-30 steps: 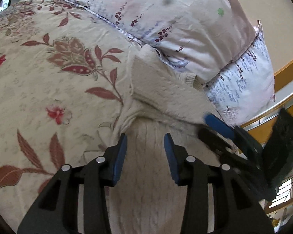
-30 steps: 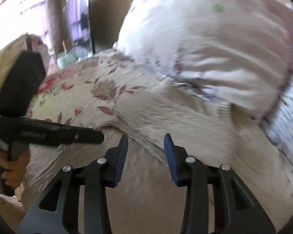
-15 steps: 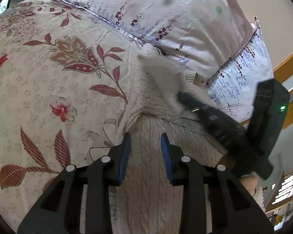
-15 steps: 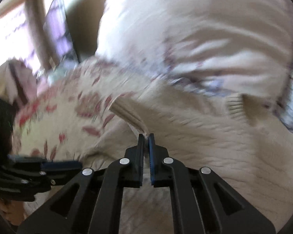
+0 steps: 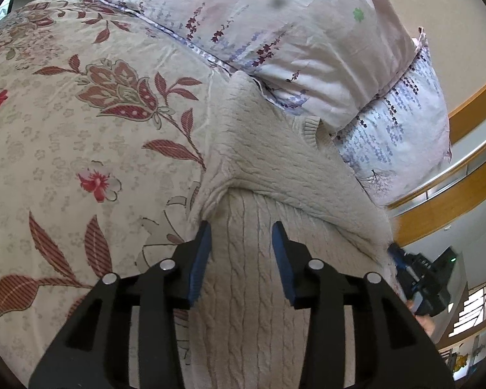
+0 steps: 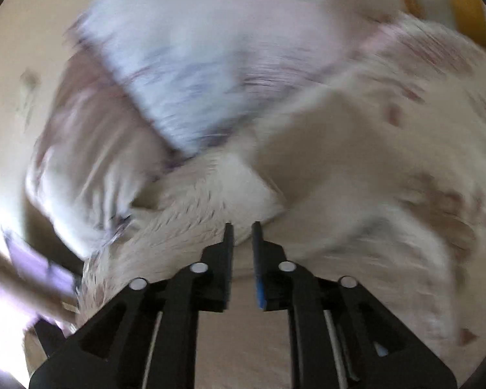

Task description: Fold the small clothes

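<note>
Cream cable-knit sweater lay on the floral bedspread, its long axis running straight ahead from the left gripper toward the pillows. That gripper, the nearer, straddled the knit, its jaws just parted wider and not pressing. The right gripper, blurred, had opened slightly, empty, at the sweater's right edge.

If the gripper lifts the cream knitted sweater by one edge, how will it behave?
The sweater will probably droop: it already bends softly over its own fold. Its thick cable knit suggests some weight for its size. The rough knit likely grips well between the left gripper pads.
</note>
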Available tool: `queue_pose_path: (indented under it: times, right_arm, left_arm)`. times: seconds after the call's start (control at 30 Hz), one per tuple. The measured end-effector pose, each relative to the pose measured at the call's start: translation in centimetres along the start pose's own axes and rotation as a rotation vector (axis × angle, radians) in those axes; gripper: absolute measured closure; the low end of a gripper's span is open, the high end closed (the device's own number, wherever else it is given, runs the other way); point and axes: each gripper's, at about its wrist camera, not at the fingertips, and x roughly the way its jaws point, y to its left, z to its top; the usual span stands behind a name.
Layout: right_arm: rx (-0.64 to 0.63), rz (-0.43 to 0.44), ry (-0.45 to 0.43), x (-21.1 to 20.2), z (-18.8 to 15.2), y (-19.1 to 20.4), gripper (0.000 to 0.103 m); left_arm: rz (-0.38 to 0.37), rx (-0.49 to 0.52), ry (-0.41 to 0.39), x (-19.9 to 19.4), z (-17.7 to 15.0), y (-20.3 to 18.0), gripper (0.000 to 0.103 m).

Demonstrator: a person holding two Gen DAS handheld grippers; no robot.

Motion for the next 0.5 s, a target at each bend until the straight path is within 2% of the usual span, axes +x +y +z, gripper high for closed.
queue_pose_path:
  times: [0.07,0.1,0.23,0.33,0.5]
  right_arm:
    - [0.054,0.004,-0.015,-0.6,0.6,-1.1,0.06]
    - [0.071,0.009,-0.02,-0.8,1.2,-1.4,0.056]
    - [0.094,0.035,0.021,0.1,2.4,-1.2,0.056]
    - [0.092,0.005,0.06,1.7,2.8,-1.1,0.057]
    - [0.08,-0.024,0.111,4.5,2.5,-0.8,0.07]
  left_arm:
    - [-0.003,0.001,0.005,0.0,0.0,-0.1,0.058]
    - [-0.007,0.002,0.009,0.0,0.0,-0.2,0.056]
    - [-0.012,0.007,0.013,-0.3,-0.2,-0.3,0.054]
    - [-0.01,0.015,0.015,-0.3,-0.2,-0.3,0.054]
    - [-0.005,0.02,0.017,-0.3,-0.2,-0.4,0.054]
